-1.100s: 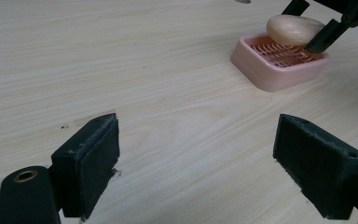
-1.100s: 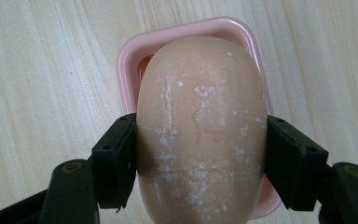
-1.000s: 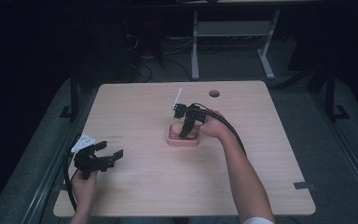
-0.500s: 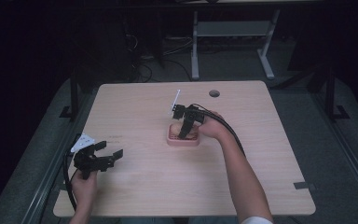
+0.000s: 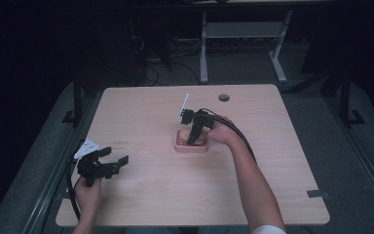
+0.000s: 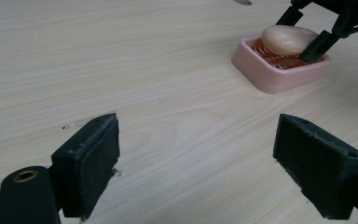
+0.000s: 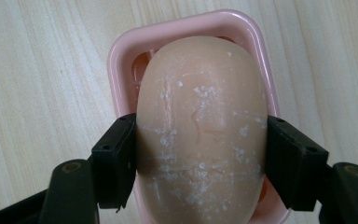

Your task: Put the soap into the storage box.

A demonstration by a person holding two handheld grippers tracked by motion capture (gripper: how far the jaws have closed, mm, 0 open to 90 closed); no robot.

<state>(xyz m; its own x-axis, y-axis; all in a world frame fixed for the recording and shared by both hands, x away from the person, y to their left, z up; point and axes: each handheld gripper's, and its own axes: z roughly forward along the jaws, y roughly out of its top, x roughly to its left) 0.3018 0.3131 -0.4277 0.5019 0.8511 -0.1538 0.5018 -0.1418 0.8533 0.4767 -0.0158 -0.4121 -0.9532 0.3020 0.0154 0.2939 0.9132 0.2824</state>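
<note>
The pale wooden tabletop carries little besides a pink soap dish near its middle, with a round cable hole toward the far edge. In that dish lies an oval, peach-coloured bar of soap, its surface flecked with white residue. The work in hand looks to be either lifting the soap out of the dish or setting it in; from these pictures I cannot tell which. The bar sits low in the dish and is gripped, so as a judgement the grasp itself is made and the lift or the release is what remains. The person's right forearm reaches forward and inward from the bottom edge, wrist bent down so that the right tongs point steeply into the dish; in the right gripper view their two pads press against the soap's long sides, closed firmly on it. The left hand rests near the tabletop's near left corner, well apart from the dish, holding the left tongs level and aimed toward it, jaws spread wide with nothing between them.
</note>
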